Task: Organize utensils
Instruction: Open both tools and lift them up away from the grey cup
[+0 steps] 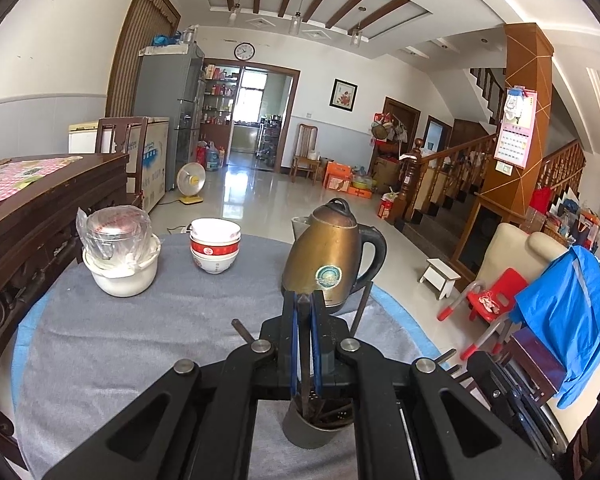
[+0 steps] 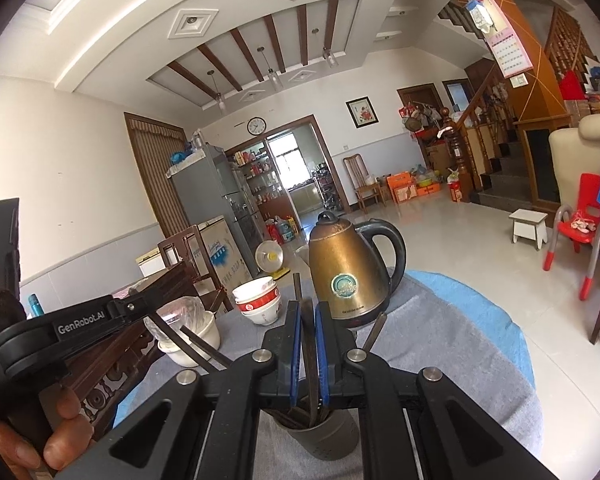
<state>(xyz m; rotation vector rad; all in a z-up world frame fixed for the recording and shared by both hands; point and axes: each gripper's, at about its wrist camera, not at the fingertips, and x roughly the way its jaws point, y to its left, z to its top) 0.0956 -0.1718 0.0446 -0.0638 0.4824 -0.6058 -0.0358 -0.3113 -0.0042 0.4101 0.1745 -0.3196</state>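
On grey-clothed round worktop [image 1: 140, 340]: grey cylindrical utensil holder [image 1: 312, 428] containing dark chopsticks [image 1: 308, 396]. Left tool [image 1: 305, 304] and right tool [image 2: 308, 312] each clamped narrow on one, angled slightly downward.

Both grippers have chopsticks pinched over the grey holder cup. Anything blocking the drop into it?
Nothing visible does. The left gripper and right gripper each pinch a dark chopstick whose lower end already sits inside the grey holder cup. The kettle stands behind, apart.
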